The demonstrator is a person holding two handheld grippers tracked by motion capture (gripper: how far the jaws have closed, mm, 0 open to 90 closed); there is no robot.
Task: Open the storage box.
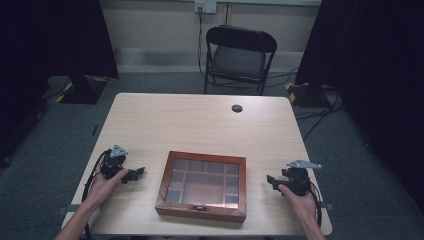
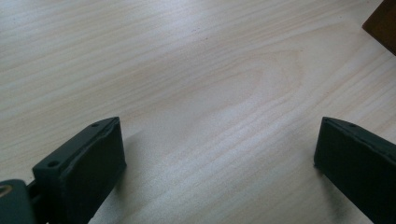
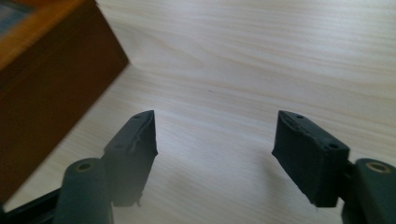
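A brown wooden box (image 1: 202, 186) with a glass-paned lid divided into several compartments lies shut near the table's front edge, a small clasp at its front. My left gripper (image 1: 139, 173) rests on the table to the left of the box, jaws pointing toward it, open with bare wood between them (image 2: 219, 135). A corner of the box (image 2: 383, 25) shows at the upper right of the left gripper view. My right gripper (image 1: 270, 180) rests to the right of the box, open and empty (image 3: 215, 130). The box side (image 3: 51, 79) stands close at the left of the right gripper view.
The light wooden table (image 1: 200, 125) has a round dark cable port (image 1: 237, 108) near its far edge. A black folding chair (image 1: 239, 57) stands behind the table. Dark curtains hang at both sides, with cables on the grey floor at the right.
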